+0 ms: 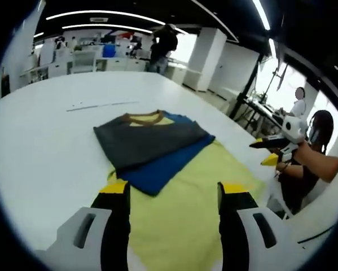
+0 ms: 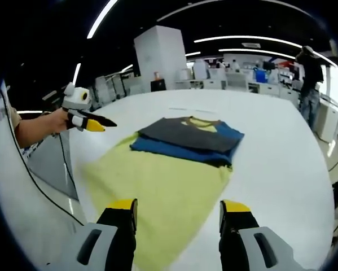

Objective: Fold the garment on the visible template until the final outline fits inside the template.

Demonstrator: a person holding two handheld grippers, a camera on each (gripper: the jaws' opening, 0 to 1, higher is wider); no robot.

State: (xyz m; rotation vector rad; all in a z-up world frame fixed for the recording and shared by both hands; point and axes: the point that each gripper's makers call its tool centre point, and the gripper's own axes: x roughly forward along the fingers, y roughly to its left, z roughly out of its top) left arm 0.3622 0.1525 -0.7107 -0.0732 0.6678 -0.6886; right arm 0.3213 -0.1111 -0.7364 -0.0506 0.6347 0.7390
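Lying folded in the middle of the left gripper view, the garment (image 1: pixel 157 149) shows a grey panel over a blue one, with a brown collar at its upper edge, and rests on the upper part of the yellow template (image 1: pixel 185 209), which spreads toward the bottom of the frame on the white counter (image 1: pixel 39 147). The left gripper (image 1: pixel 174 197) rises from the bottom edge, its yellow-tipped jaws spread wide above the template and pinching nothing. At the right edge a hand (image 1: pixel 287 164) holds the other gripper, well apart from the garment.

In the right gripper view the garment (image 2: pixel 188 141) sits just above centre, the template (image 2: pixel 157 197) reaching down toward the right gripper (image 2: pixel 180 212), whose jaws stand apart and empty. A person (image 2: pixel 312 79) stands at the upper right
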